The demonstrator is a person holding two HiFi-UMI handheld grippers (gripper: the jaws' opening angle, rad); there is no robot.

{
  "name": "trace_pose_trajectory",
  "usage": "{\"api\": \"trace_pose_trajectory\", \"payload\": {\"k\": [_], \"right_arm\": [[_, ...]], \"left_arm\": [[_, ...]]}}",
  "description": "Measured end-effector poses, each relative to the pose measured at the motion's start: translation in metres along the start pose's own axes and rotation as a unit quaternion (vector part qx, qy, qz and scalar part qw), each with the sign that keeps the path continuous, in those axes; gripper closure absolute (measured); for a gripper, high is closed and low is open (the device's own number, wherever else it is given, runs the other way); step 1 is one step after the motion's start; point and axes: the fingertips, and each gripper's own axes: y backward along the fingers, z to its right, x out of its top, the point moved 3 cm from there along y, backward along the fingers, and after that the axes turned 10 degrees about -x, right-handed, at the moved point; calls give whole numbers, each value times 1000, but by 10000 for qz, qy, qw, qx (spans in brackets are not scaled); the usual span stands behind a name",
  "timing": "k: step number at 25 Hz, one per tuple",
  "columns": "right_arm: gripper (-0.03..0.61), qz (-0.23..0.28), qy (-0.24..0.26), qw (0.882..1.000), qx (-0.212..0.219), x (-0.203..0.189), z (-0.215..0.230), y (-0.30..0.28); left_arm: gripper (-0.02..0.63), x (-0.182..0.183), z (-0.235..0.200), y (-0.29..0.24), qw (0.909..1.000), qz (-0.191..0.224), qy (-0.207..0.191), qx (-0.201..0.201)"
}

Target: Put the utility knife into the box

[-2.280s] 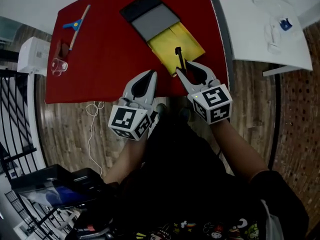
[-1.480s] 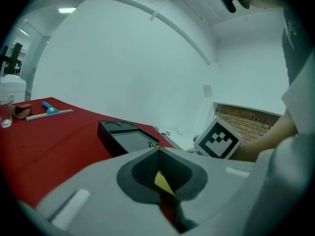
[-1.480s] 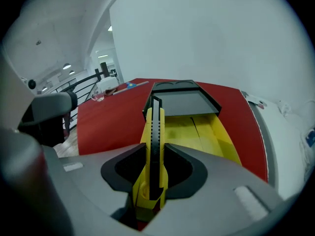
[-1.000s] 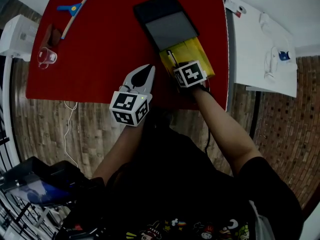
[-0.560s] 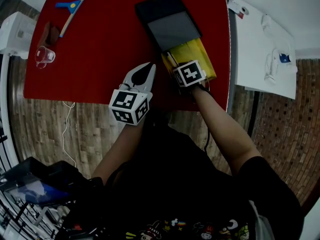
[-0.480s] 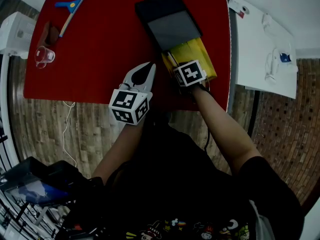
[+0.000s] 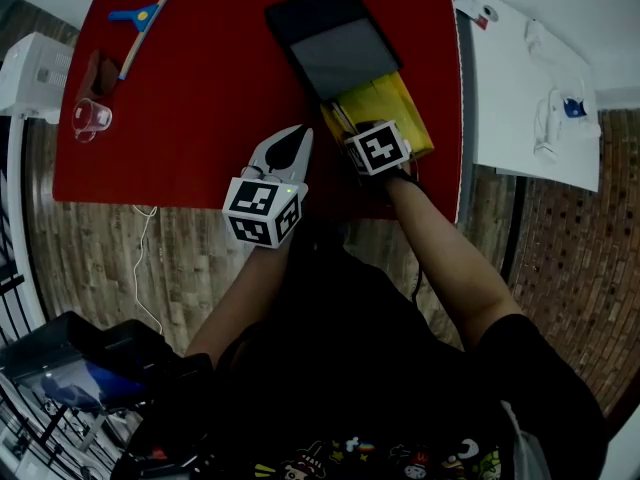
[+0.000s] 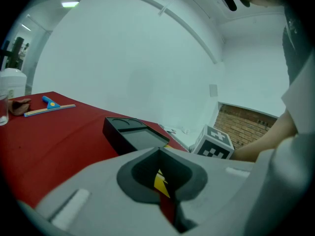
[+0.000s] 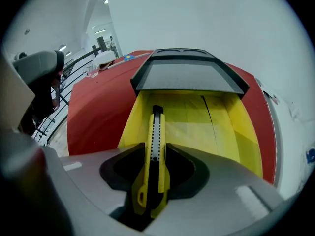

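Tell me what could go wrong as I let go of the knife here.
The right gripper's jaws have just been opening with the utility knife between them.
1. The knife points steeply down close to the yellow box's left wall, so it may topple over that wall onto the red table.
2. Its tail sits deep between the jaws; pulling away early could drag it back out.

Plain indoor workroom, this was, more lab or studio than home: bare white walls (image 8: 123, 58), a strip light (image 8: 70, 4) overhead, wood-plank floor (image 7: 110, 258) meeting brick-patterned floor (image 7: 575, 268), a red worktop (image 7: 200, 88) with a white table (image 7: 510, 88) just beside it, black metal railings (image 9: 58, 102) off to one side.
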Motion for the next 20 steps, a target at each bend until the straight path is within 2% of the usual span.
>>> {"api": "trace_pose_trajectory", "payload": {"k": [2,5,7,9,15,20], "right_arm": [[403,131,-77,9999,20,0,3,8],[420,413,-200,9989,67,4,5,30],[464,751,-294,9967,94,10,5,46],[555,1247,-402,9913,91,22,6,67],[556,2601,-851,9618,-10,49,21,145],[557,3385,-1117,9341,-200,17,40,220]], "left_arm": [[611,2,8,-2,10000,-52,-62,-17],[611,6,19,-2,9998,-122,-165,-41],[611,8,22,-2,9995,-177,-241,-52],[611,10,21,-2,9992,-230,-327,-79],[611,34,29,-7,9961,-270,-799,-257],[611,46,73,-7,9928,-169,-1155,-276]]}}
